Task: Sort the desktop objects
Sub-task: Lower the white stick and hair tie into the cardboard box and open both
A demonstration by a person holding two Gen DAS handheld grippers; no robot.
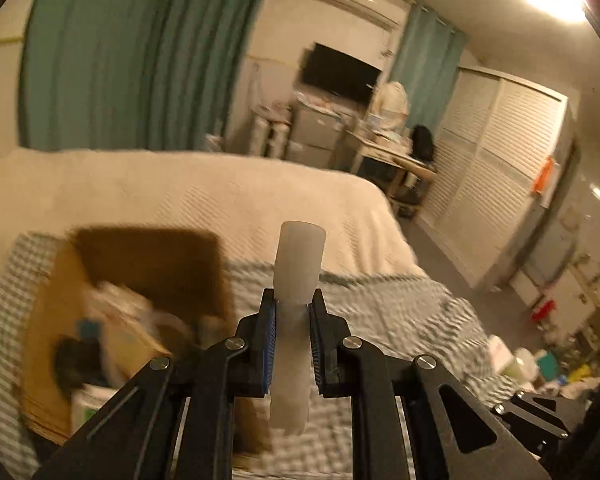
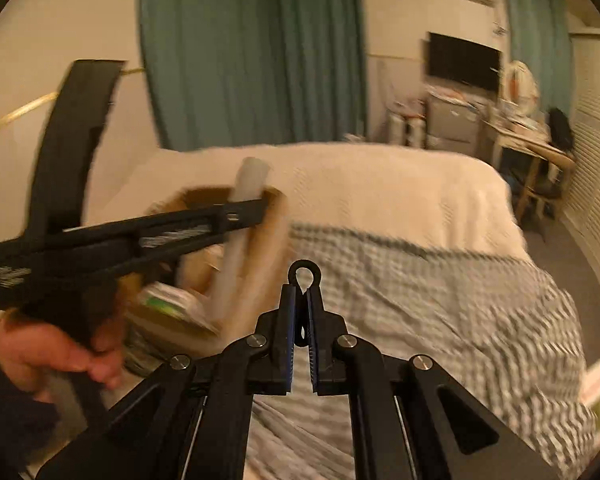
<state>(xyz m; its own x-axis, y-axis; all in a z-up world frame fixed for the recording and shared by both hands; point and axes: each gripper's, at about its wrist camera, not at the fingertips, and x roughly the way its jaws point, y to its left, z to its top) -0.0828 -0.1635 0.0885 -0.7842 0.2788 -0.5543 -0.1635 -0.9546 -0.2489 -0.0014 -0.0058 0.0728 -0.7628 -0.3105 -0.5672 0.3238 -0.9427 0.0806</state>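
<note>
My left gripper (image 1: 293, 300) is shut on a white translucent tube (image 1: 298, 264), held upright above the checked bedspread, just right of an open cardboard box (image 1: 52, 292) holding several items. In the right wrist view the left gripper (image 2: 240, 212) and the tube (image 2: 236, 248) hang over the box (image 2: 268, 240). My right gripper (image 2: 302, 292) is shut on a small black object with a ring-shaped loop (image 2: 304, 276), over the bedspread to the right of the box.
The bed carries a cream blanket (image 1: 220, 192) and a grey checked cover (image 2: 440, 300). Small items lie at the bed's right edge (image 1: 516, 360). A desk, a drawer unit and a TV stand at the far wall. Both views are motion-blurred.
</note>
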